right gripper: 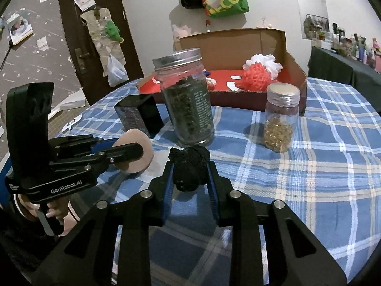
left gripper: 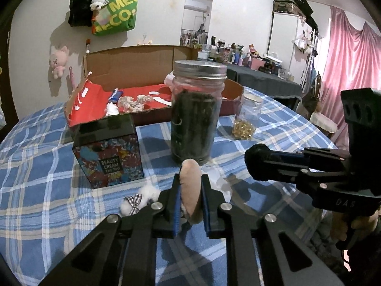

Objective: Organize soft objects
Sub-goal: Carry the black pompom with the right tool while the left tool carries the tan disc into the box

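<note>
My left gripper (left gripper: pixel 190 186) is shut on a flat peach powder puff (left gripper: pixel 191 190), held on edge above the checked tablecloth; it also shows in the right wrist view (right gripper: pixel 137 152). My right gripper (right gripper: pixel 189 171) is shut on a black fuzzy ball (right gripper: pixel 189 166), seen from the left wrist view (left gripper: pixel 258 164) at the right. A white fluffy toy with a checked bow (left gripper: pixel 140 199) lies on the cloth left of my left gripper. An open cardboard box with red lining (left gripper: pixel 133 76) stands at the back, holding beige fluffy pieces (left gripper: pixel 135 102), a red mesh ball (right gripper: pixel 257 76) and a white puff (right gripper: pixel 266 62).
A tall glass jar of dark leaves (left gripper: pixel 196 112) stands right ahead, a black Beauty Cream tin (left gripper: pixel 108 150) to its left, and a small jar of golden beads (right gripper: pixel 279 116) to its right. The table's edge (right gripper: pixel 78 116) curves away on the left.
</note>
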{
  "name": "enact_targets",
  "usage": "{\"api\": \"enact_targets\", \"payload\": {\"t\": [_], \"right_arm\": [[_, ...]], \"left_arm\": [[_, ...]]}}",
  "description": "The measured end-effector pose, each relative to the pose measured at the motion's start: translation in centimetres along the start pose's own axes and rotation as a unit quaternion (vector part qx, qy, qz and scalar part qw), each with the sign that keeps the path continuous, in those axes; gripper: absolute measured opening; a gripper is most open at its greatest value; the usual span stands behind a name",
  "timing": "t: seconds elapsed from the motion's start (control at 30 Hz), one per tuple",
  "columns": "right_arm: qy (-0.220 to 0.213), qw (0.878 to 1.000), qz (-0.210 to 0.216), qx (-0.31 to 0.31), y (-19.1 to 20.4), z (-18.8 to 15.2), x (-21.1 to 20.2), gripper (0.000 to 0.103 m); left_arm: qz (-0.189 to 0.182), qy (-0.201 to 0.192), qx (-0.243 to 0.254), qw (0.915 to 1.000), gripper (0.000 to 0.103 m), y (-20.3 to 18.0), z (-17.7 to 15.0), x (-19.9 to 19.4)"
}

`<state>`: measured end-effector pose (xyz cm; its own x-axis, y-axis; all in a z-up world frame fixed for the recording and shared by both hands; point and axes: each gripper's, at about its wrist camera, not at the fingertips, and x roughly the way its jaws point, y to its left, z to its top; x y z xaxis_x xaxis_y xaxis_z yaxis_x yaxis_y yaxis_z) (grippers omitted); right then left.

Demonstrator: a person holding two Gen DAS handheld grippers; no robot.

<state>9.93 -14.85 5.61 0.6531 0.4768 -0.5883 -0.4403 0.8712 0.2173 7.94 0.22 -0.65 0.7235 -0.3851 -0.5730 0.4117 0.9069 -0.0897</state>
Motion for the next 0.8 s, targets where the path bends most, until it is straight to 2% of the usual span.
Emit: {"api": "enact_targets", "payload": {"t": [0.27,0.8], "right_arm": [[0.001,1.0,-0.004,0.012,-0.7,-0.1,-0.2,0.025],[0.002,0.999,-0.024,0.029,-2.2,-0.1,-1.0,0.025]], "left_arm": [[0.002,-0.002,-0.008,1.0,0.015,0.3,0.2,-0.1],[0.035,-0.008,-0.037,0.9987,0.015,3.1,0.0,-1.6]]}}
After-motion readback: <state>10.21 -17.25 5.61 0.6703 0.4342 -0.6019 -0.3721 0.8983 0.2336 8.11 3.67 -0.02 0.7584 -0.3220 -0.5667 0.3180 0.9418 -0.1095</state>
